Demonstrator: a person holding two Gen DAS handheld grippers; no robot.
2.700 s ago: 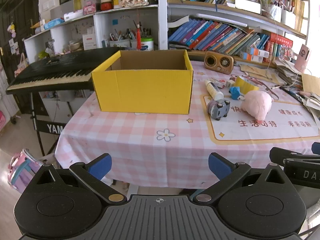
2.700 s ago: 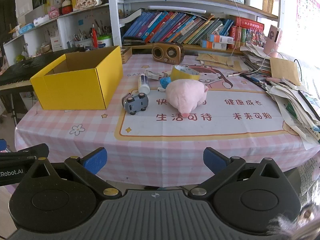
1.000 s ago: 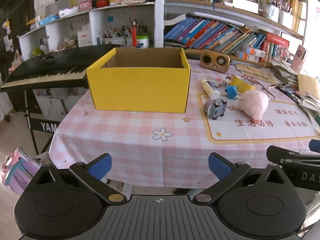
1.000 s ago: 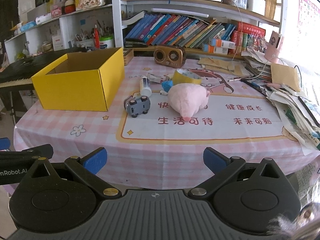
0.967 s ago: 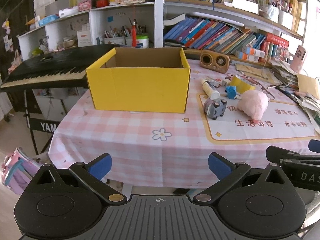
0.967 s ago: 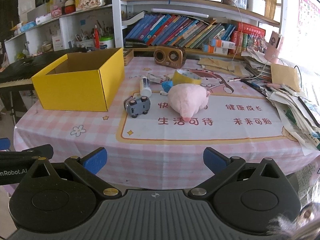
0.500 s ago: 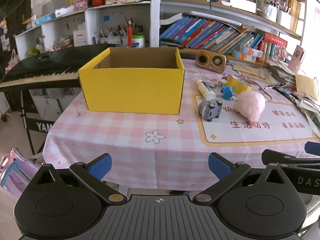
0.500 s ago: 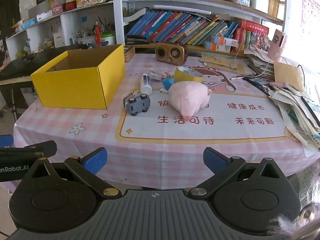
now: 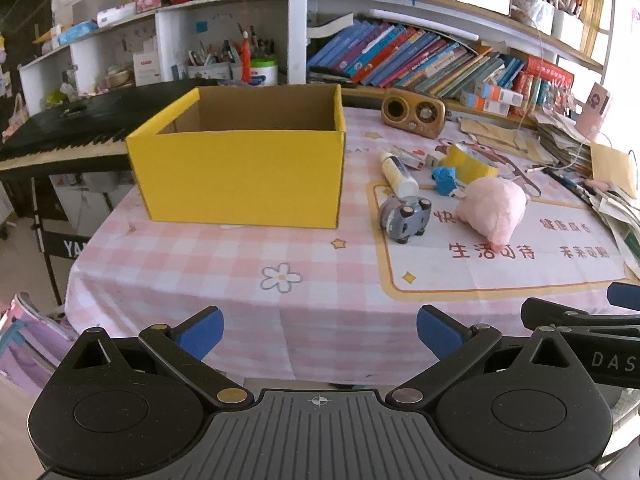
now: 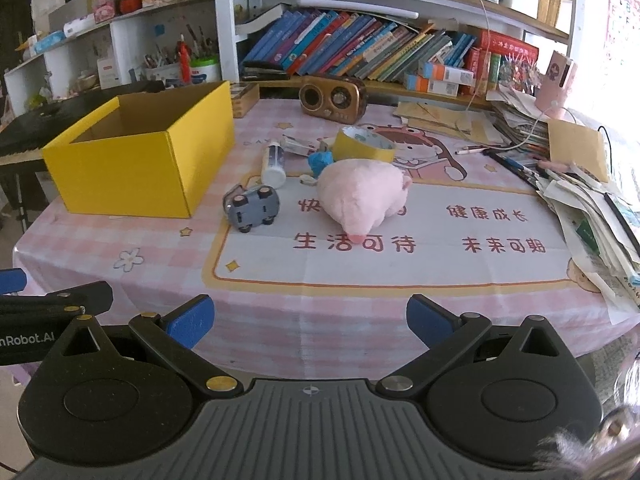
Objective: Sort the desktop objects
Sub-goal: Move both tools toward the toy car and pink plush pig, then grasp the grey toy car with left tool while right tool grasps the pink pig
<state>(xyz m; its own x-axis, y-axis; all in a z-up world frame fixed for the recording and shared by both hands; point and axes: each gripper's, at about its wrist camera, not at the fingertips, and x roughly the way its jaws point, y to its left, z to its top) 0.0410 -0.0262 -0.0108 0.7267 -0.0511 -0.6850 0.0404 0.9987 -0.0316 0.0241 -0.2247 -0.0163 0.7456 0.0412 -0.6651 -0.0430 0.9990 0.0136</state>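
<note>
An open yellow cardboard box point(image 9: 244, 174) point(image 10: 136, 168) stands on the left of the pink checked table, and what I can see of its inside holds nothing. Right of it lie a grey toy car point(image 9: 406, 216) point(image 10: 253, 207) on its side, a pink plush pig point(image 9: 494, 207) point(image 10: 362, 194), a white tube point(image 9: 398, 174) point(image 10: 274, 164), a small blue toy point(image 9: 444, 178) point(image 10: 320, 160) and a yellow tape roll point(image 9: 468, 160) point(image 10: 364, 144). My left gripper point(image 9: 319, 330) and right gripper point(image 10: 310, 318) both hang open at the table's near edge, holding nothing.
A brown retro radio point(image 9: 414, 112) point(image 10: 334, 98) sits at the table's back. Stacked papers and pens point(image 10: 592, 208) crowd the right edge. A black keyboard point(image 9: 64, 136) stands left of the table, with bookshelves point(image 10: 360, 52) behind. A printed mat point(image 10: 400, 236) covers the right half.
Both grippers have moved closer to the table, so the box and toys look larger. Nothing on the table has moved, and both grippers stay open.
</note>
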